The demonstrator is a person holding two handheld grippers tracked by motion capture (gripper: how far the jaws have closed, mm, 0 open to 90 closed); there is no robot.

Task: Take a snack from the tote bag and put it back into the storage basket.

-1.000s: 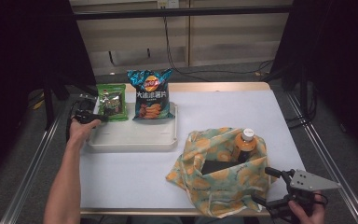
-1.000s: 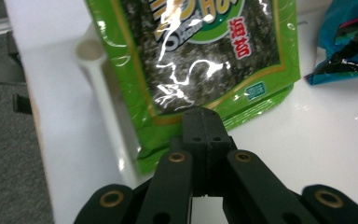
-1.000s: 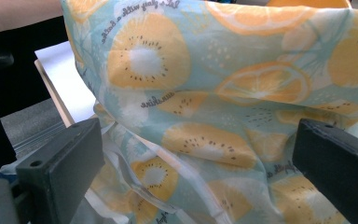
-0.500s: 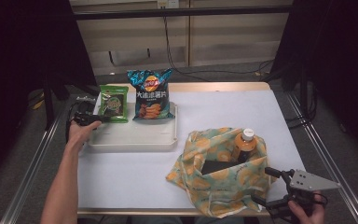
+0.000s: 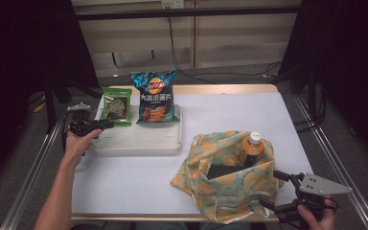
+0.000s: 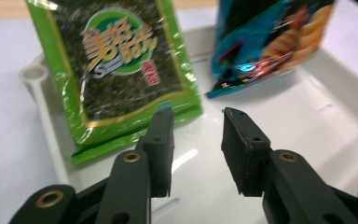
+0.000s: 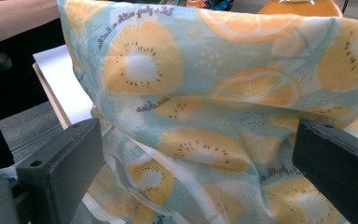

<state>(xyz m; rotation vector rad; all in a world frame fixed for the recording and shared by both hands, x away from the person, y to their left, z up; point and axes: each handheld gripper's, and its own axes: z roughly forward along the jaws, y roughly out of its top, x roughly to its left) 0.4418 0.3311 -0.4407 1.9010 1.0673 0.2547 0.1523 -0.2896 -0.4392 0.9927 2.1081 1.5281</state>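
The work in hand looks like packing snacks into the fruit-print cloth bag (image 5: 227, 179), and it seems only partly done. An orange-capped bottle (image 5: 252, 147) already stands upright in the bag, with a dark flat item beside it inside the opening. Two packets are left in the white tray (image 5: 139, 143): the green seaweed packet (image 6: 121, 70) and the blue chip bag (image 5: 155, 96), both leaning upright at the tray's far side. The left tool (image 6: 196, 149) sits low at the tray's near left end with its jaws partly open and nothing between them; the green seaweed packet stands just ahead of its tips and a little to the left, near but apart, and the blue chip bag lies farther ahead and to the right. The right tool (image 5: 280, 191) has its jaws spread wide around the near right corner of the cloth bag, whose fabric bulges between them without being pinched, as far as the right gripper view shows. Judging from this, the seaweed packet is the next thing to pick up, followed by the chip bag, with the right tool placed to steady or open the bag.
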